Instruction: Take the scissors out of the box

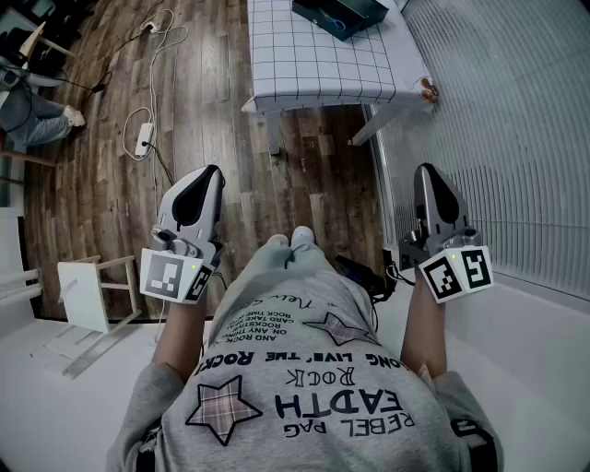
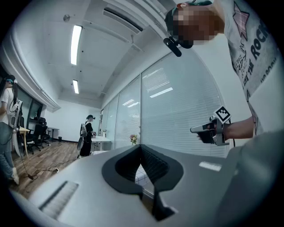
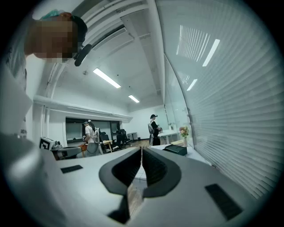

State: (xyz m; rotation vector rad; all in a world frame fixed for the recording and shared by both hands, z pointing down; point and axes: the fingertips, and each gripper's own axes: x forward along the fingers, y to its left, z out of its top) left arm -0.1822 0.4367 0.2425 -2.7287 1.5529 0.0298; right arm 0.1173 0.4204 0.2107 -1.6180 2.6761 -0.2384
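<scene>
A dark open box (image 1: 341, 14) lies on the far table with the grid cloth (image 1: 313, 64); in the right gripper view the box (image 3: 176, 149) shows well ahead, beyond the jaws. No scissors are visible in any view. I hold both grippers level at waist height, far short of the table. My left gripper (image 1: 210, 175) is shut with nothing between its pads (image 2: 141, 148). My right gripper (image 1: 426, 171) is also shut and empty (image 3: 141, 153). The left gripper view shows the right gripper (image 2: 208, 130) off to its right.
Wooden floor lies between me and the table. A power strip with cables (image 1: 143, 138) lies on the floor at left, and a white stool (image 1: 88, 290) stands near my left side. A wall of blinds (image 1: 516, 138) runs along the right. Other people stand farther back (image 3: 154, 131).
</scene>
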